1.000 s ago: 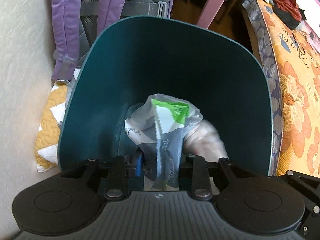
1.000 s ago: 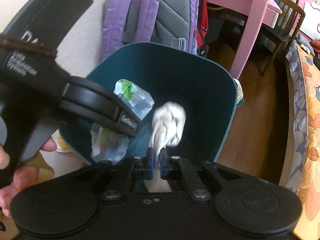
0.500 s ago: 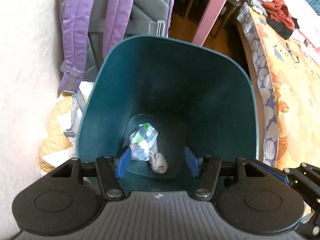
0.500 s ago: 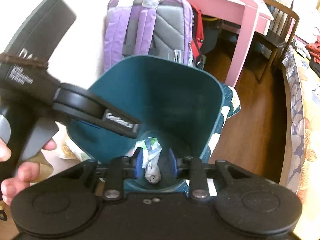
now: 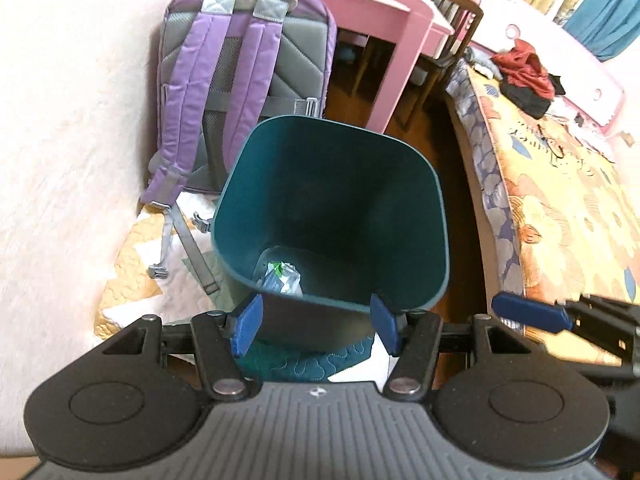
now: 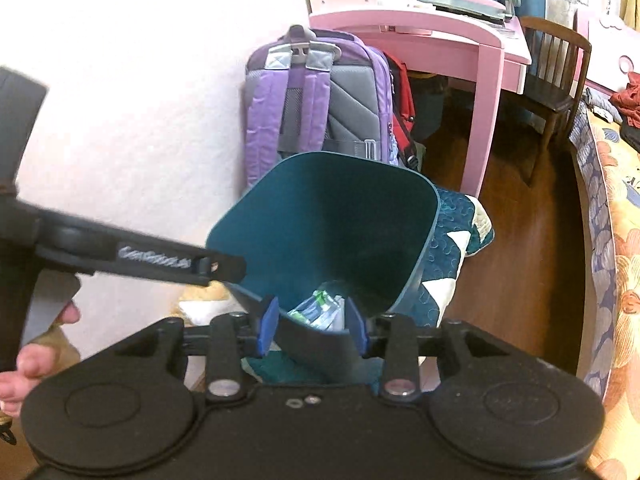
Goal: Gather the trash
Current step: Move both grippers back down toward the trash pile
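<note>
While both grippers hang above it, the teal waste bin (image 5: 332, 216) stands open on a quilted mat (image 5: 132, 264) by the wall, and the trash sits right at its bottom: a crumpled clear plastic wrapper with a green-and-white print (image 5: 282, 278). From the right wrist view the same wrapper (image 6: 320, 310) peeks over the bin's near rim; whether a wad of tissue lies beside it is hard to tell, since the rim hides that corner.

The left gripper (image 5: 316, 322) has its blue pads parted to a middling gap, nothing between them but the view of the bin's rim below. The right gripper (image 6: 312, 326) is opening, its jaws a little narrower, and they too hold nothing.

Behind the bin a purple and grey backpack (image 5: 240, 80) leans against the wall, straps trailing onto the mat. A pink desk (image 6: 440, 36) stands further back with a wooden chair (image 6: 554, 76) tucked beside it. To the right runs a bed with a floral orange cover (image 5: 568, 208), and red and black clothes (image 5: 528, 76) are heaped on it.
</note>
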{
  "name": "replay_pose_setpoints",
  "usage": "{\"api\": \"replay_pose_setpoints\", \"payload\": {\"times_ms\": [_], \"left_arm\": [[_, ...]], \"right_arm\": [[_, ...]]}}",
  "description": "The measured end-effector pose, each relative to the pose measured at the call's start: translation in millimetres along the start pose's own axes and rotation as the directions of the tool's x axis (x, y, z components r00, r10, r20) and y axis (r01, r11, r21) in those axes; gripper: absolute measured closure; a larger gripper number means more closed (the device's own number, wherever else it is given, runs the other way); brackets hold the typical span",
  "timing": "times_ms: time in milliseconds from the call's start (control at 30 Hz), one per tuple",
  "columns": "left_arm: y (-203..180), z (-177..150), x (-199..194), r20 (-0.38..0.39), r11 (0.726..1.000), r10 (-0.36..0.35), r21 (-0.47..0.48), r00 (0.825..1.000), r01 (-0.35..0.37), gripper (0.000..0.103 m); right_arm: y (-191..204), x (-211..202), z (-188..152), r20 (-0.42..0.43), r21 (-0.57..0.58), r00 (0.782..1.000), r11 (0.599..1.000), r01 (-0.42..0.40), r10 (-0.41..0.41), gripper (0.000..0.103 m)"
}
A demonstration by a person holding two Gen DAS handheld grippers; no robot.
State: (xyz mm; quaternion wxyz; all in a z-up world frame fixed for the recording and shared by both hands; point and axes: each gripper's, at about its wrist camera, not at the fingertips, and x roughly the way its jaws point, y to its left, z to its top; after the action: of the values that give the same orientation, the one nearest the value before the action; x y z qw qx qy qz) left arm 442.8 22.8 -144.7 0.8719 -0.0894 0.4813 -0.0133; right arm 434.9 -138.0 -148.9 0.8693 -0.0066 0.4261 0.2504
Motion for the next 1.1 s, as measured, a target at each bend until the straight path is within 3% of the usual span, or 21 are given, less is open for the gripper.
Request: {"api": "replay_pose_setpoints", "payload": {"times_ms": [367,467,633,767,1100], "left_arm": [[9,-70,-47,0.018,1.0,0.01,0.004,1.0,-0.01,0.044],[14,-89,-53,0.004,1.0,0.015,-0.003,1.0,-0.015,0.033],[23,-125,-56,-0.042,0.999,0.025,-0.024,0.999,-0.026,0.03],[38,-150,-52,-0.059,0.997,0.028,-0.065,0.998,-0.031,0.023],[91,-223,-3,-0.14,0.983,0.067,-0.162,0.988,-0.089,0.021]], "right_arm": [[12,-44,-48,0.04,-0.021,0.999,0.999,-0.033,0.034,0.054],[18,-52,-66,0.029,-0.031,0.999,0.999,-0.041,0.042,0.052],[32,-57,-99,-0.003,-0.045,0.996,0.995,-0.088,0.088,0.038],[41,-49,-122,-0.039,-0.013,0.992,0.992,-0.124,0.123,0.026],[64,5,-186,-0.169,-0.097,0.978,0.985,-0.143,0.125,0.017]]}}
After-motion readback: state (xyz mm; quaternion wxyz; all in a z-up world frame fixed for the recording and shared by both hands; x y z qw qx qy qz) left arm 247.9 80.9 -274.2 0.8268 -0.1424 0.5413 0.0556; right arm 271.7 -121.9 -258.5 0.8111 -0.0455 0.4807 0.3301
